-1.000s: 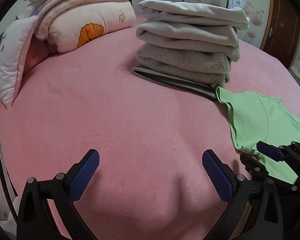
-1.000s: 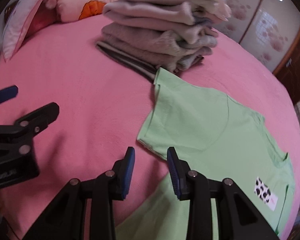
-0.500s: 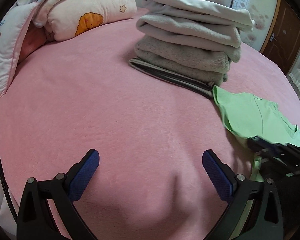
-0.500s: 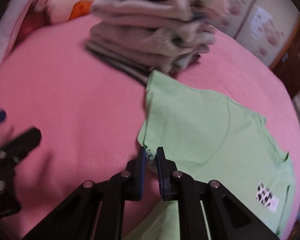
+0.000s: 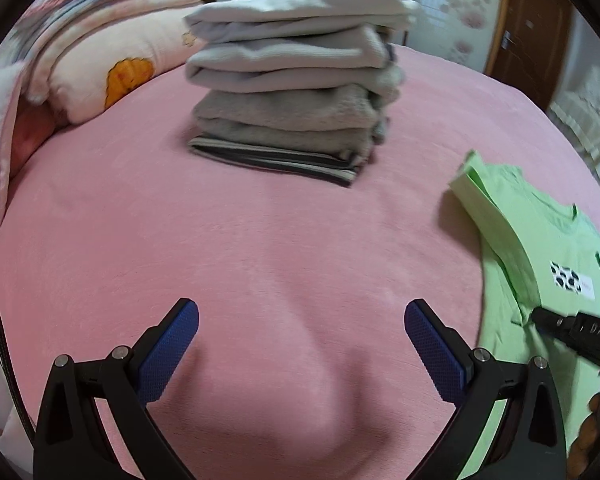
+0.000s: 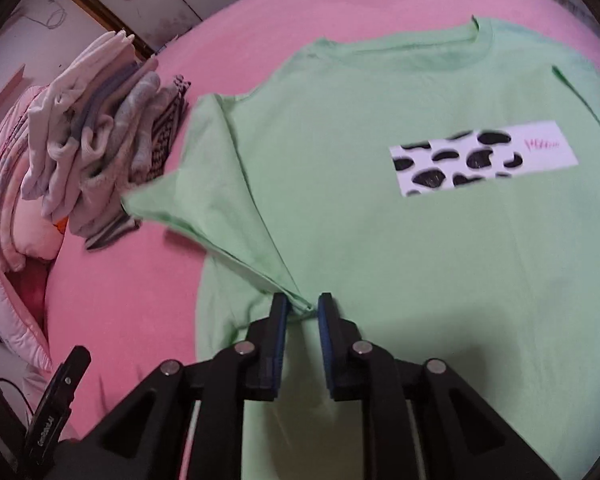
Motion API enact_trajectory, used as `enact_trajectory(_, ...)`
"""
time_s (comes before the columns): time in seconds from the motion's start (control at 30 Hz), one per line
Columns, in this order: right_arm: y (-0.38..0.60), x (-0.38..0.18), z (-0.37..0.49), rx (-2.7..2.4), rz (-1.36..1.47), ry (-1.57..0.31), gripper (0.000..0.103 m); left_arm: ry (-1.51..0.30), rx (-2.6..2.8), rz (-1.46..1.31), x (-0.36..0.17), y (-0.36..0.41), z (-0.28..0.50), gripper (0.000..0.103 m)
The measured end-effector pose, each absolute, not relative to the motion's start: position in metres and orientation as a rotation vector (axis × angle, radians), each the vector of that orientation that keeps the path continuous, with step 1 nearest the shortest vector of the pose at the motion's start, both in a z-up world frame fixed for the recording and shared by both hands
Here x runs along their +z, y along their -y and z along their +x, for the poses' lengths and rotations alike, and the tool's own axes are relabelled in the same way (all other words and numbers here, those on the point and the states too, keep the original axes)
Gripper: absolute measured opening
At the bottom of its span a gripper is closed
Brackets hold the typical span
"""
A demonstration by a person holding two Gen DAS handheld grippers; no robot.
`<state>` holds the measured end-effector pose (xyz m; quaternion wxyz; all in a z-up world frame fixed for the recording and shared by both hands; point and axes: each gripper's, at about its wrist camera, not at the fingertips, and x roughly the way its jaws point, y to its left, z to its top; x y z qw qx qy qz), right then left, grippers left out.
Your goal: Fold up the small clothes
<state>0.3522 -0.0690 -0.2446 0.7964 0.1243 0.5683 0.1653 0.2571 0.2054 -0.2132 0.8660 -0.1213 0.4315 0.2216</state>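
Observation:
A light green T-shirt (image 6: 380, 240) with a black-and-white spotted patch (image 6: 480, 158) lies front up on the pink bed (image 5: 220, 240). Its left sleeve (image 6: 212, 184) is drawn in over the body. My right gripper (image 6: 302, 312) hovers over the shirt. The sleeve's corner lies between its jaws, which are opening, and a gap shows beside the thin fabric. In the left wrist view the T-shirt (image 5: 540, 240) sits at the right with the right gripper's tip (image 5: 540, 320) on it. My left gripper (image 5: 300, 332) stands wide open over bare sheet, holding nothing.
A tall stack of folded grey and white clothes (image 5: 292, 92) stands on the bed behind the shirt. Pillows and a folded quilt (image 5: 100, 60) lie at the back left. A wooden door (image 5: 528, 20) and wardrobe panels are beyond the bed.
The right gripper shut on the sleeve's corner, rolled, and carried it in over the shirt's body; its jaws now part. The left gripper shifted a little, still open.

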Motion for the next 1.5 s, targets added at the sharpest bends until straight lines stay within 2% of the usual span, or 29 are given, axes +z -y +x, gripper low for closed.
enact_trajectory(0.1,0.058,-0.219,0.350,0.389,0.112,-1.153,0.025,-0.911,0.424,-0.255,-0.214,-0.193,0.258,0.102)
enact_trajectory(0.37,-0.024,-0.168,0.362,0.654,-0.317,-0.984,0.025,-0.930,0.228,-0.248,-0.230,-0.134,0.261,0.102)
enact_trajectory(0.63,-0.108,-0.197,0.393,0.793,-0.575,-1.101,0.025,-0.865,0.213,-0.145,-0.240,-0.091,0.265,0.102)
enact_trajectory(0.97,-0.154,-0.244,0.385,0.748,-0.855,-1.114,0.026,-0.897,0.225,-0.262,-0.249,-0.108,0.264,0.102)
enact_trajectory(1.07,-0.152,-0.250,0.388,0.733,-0.849,-1.120,0.025,-0.912,0.250,-0.303,-0.253,-0.115,0.265,0.102)
enact_trajectory(1.13,-0.146,-0.247,0.392,0.730,-0.810,-1.119,0.009,-0.927,0.270,-0.334,-0.255,-0.120,0.267,0.102)
enact_trajectory(1.37,-0.117,-0.224,0.398,0.739,-0.689,-1.087,0.007,-0.959,0.283,-0.397,-0.258,-0.125,0.273,0.102)
enact_trajectory(1.5,-0.091,-0.198,0.412,0.737,-0.527,-1.058,0.007,-0.958,0.282,-0.389,-0.254,-0.123,0.275,0.102)
